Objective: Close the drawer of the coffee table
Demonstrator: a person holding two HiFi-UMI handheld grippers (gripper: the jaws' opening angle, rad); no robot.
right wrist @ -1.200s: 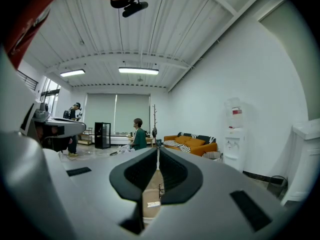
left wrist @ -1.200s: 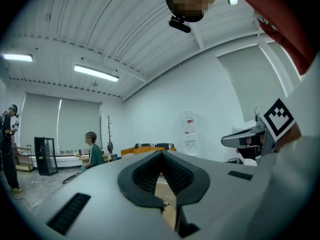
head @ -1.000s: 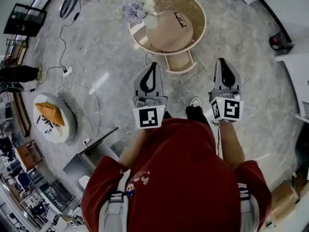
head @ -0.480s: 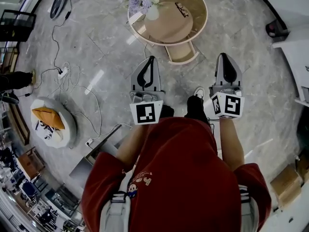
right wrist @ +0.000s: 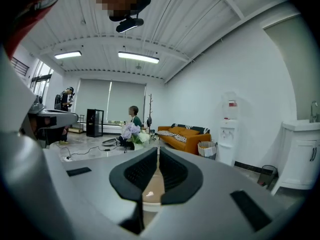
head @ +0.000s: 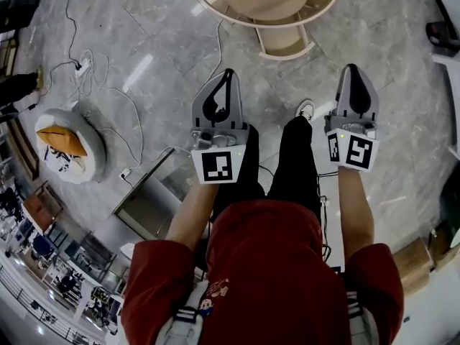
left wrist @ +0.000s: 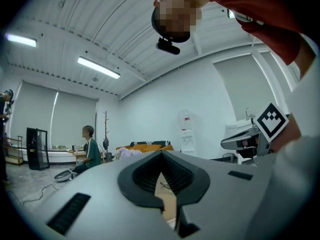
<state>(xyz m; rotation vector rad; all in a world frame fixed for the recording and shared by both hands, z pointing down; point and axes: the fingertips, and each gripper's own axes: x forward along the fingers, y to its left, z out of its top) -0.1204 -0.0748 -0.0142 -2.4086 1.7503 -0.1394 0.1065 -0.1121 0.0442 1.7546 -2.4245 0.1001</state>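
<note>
- Tongs, left: left gripper (head: 228, 76) has its jaws pressed together at the tips with nothing between them. Its own view (left wrist: 161, 155) shows the same.
- Tongs, right: right gripper (head: 353, 70) is closed to a thin slit and holds nothing (right wrist: 158, 153).
- Both hang over the grey floor (head: 165, 27), well apart from the coffee table (head: 320, 9).
- The upper frame edge of the head view cuts the table off, so only its near rim and part of its top show.
- In the gripper views, jaw bodies hide most of the table, leaving a tan sliver in each slit.
- Drawer (head: 286, 42) stands pulled out below the rim at top centre. Only its tan bottom shows, and its contents cannot be made out.
- White pouf (head: 97, 157) at the left edge carries an orange cushion (head: 61, 141).
</note>
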